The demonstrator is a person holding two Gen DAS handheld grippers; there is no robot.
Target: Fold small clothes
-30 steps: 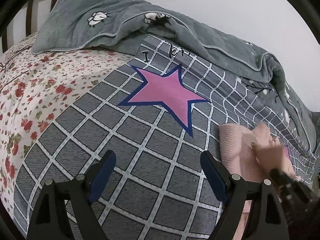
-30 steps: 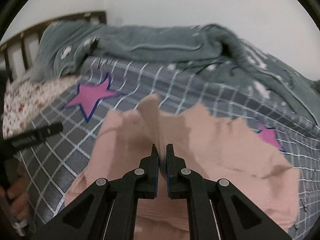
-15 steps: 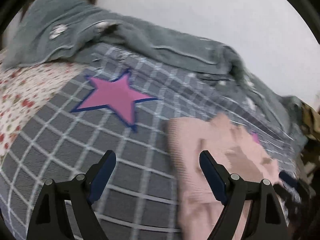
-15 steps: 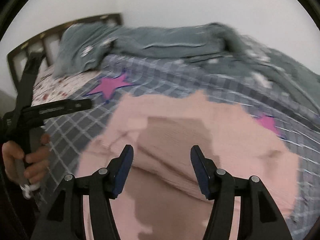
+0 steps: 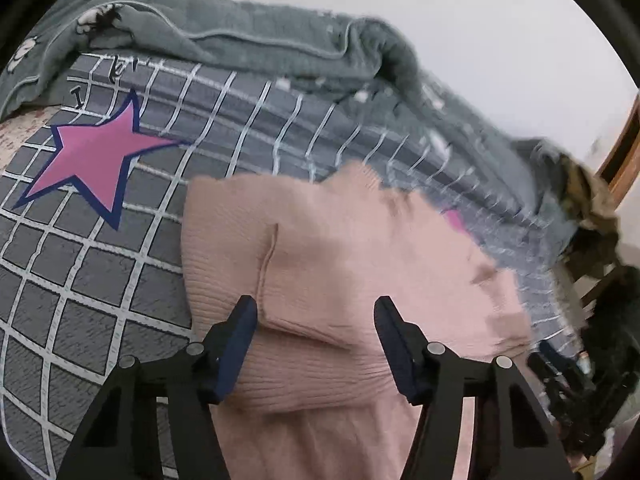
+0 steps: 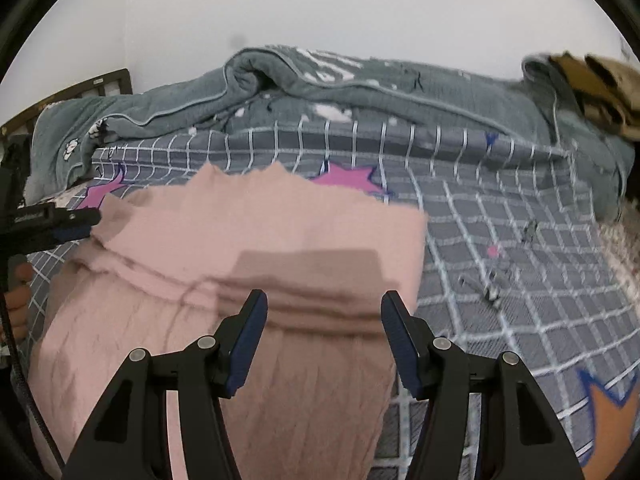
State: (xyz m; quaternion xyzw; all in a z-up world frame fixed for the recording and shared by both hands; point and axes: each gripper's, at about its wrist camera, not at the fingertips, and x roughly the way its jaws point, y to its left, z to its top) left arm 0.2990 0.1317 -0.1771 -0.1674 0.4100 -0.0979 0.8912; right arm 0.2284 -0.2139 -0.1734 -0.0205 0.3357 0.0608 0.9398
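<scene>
Left wrist view puts your left gripper (image 5: pixel 316 344) low over the pink knitted garment (image 5: pixel 340 264), jaws spread wide with nothing between them, the fingertips straddling a ridge where one layer of knit lies over another. The garment rests on the grey checked bedcover (image 5: pixel 100 280), just right of the pink star (image 5: pixel 96 156), with the rumpled grey quilt (image 5: pixel 260 52) bunched along the wall behind it. From the right wrist view your right gripper (image 6: pixel 324 344) is likewise spread and empty, hovering over the near part of the same pink garment (image 6: pixel 260 240), and you can see the left gripper (image 6: pixel 52 224) at the garment's far left edge. Judging by the stepped edges running across the cloth, at least one fold looks to be laid in: an upper layer sits doubled over the ribbed lower part. It does not read as finished, though. The outline is ragged along the far edge, the top layer looks uneven, and the piece is broad rather than a compact bundle. What seems left for you is to square the layers, bring one side or the lower portion over again, and press the packet flat. Whether any sleeves are tucked inside cannot be told from these views
</scene>
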